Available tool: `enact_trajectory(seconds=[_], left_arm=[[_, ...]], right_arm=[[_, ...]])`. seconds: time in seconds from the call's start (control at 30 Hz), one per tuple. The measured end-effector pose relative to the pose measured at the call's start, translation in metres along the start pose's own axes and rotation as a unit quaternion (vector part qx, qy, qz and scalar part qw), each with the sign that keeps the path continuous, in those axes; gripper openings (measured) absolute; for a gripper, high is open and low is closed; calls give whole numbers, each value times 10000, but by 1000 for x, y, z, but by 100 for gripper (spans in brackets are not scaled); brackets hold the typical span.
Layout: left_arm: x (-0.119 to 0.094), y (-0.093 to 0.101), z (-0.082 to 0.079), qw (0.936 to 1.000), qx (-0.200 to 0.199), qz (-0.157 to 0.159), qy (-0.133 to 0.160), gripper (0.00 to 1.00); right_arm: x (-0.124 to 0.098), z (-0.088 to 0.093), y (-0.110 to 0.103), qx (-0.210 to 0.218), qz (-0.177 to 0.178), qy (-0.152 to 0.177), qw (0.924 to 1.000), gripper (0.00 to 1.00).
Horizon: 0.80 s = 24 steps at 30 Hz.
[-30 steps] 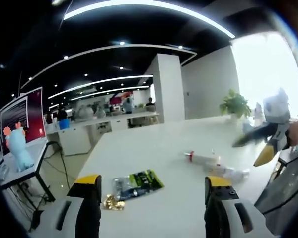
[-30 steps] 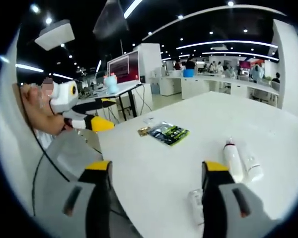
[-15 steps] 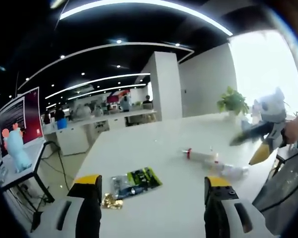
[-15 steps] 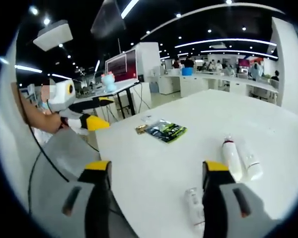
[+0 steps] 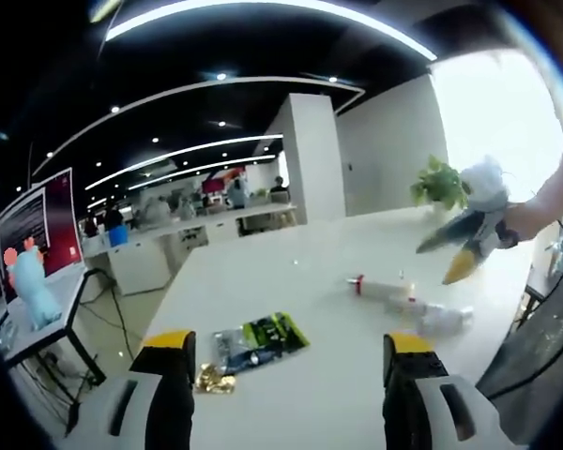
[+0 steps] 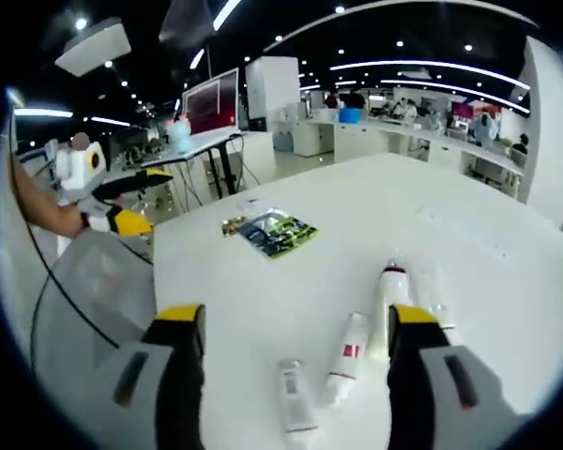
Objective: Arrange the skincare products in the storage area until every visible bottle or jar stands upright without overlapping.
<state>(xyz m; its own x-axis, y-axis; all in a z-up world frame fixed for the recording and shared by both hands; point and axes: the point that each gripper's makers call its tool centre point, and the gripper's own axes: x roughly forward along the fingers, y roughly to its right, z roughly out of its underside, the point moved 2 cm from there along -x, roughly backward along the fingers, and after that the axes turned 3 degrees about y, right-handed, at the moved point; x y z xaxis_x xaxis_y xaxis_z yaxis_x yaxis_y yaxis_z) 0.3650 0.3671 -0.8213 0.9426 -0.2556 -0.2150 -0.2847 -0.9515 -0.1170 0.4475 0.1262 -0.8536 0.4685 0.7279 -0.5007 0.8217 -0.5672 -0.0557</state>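
Now the right gripper [image 6: 286, 328] has been brought forward and tipped down over the white table [image 6: 338, 216], so that more of the skincare products is taken in than half a second ago: where a bottle and a tube were seen beside the right jaw, a small tube [image 6: 294, 401], a tube with a red mark [image 6: 345, 358] and a taller bottle with a dark cap [image 6: 387, 298] are now laid out between and just ahead of the jaws, with a paler bottle [image 6: 438, 300] partly hidden behind the right jaw. All of them are lying flat on the table, close together, none upright, so the arranging is judged not yet begun. The jaws of the right gripper are held well apart with nothing between them. In the left gripper view the left gripper [image 5: 286, 361] has hardly been shifted; its jaws are likewise spread and empty, and the same cluster of products [image 5: 408, 302] is seen far across the table, near the right gripper [image 5: 458, 246], which has risen and moved inward in that view. A green sachet [image 5: 261, 337] and a gold-wrapped item [image 5: 209, 378] are left lying near the left gripper, well apart from the bottles. The approach is taken to mean that one of the lying containers is about to be picked and stood up.
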Motion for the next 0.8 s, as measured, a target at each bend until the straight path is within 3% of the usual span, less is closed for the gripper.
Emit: enact_trajectory(seconds=[0.3,0.8], left_arm=[[1,1,3,10000,29,24,-76,83],[2,6,8,9996,118,102,-226,81]], right_arm=[[15,15,29,90,44,-568,9983,73],[45,24,80,364,235,-1148,9924,56]])
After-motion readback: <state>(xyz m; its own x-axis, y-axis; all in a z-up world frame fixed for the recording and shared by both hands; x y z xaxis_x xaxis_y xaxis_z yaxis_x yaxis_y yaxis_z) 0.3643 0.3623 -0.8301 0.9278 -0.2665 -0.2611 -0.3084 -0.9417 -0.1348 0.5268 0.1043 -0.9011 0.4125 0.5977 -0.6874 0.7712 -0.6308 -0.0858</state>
